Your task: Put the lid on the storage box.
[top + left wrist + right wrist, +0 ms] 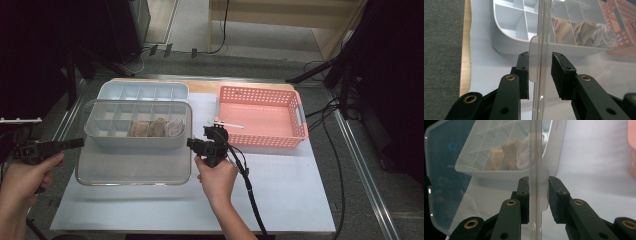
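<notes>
Holding: both grippers carry a clear lid (134,165) level above the white mat (280,200), its far edge over the grey divided box (136,131).
Left gripper (80,143): jaws narrowed on the lid's left tab (534,60); pads look pressed to its rim.
Right gripper (190,144): likewise closed on the right tab (545,187).
Handling: thin, stiff plastic, light, slick and likely to flex; best gripped at both tabs, kept level.
Box contents: rolled socks (156,127) in the near right cells.
Nearby: pale blue tray (142,90) at the far side, pink basket (260,117) to the right.
</notes>
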Motion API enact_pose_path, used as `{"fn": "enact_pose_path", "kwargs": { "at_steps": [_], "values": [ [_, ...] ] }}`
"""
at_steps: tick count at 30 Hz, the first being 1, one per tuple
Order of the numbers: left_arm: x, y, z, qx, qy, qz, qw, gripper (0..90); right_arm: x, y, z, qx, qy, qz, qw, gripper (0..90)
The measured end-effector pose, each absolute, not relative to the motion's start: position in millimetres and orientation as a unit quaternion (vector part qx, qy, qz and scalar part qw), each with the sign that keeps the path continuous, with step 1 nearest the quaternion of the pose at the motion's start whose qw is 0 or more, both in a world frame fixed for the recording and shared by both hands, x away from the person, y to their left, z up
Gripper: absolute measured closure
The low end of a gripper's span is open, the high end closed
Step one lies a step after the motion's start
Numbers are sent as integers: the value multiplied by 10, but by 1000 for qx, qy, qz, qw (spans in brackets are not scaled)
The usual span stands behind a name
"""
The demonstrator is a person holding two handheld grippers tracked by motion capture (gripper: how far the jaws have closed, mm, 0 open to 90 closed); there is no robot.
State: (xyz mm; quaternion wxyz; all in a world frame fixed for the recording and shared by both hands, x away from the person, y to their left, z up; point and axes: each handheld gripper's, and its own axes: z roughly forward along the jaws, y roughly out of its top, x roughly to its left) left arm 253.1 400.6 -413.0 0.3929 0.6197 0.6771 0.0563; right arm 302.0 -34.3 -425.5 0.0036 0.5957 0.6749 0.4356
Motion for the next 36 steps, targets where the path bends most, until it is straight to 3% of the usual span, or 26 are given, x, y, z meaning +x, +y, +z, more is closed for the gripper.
{"fn": "enact_pose_path", "kwargs": {
  "at_steps": [36],
  "values": [
    [3262,4155,-3911,614,685,73,384,692,3855,-133,-4090,590,686,425,-1,730]
  ]
}}
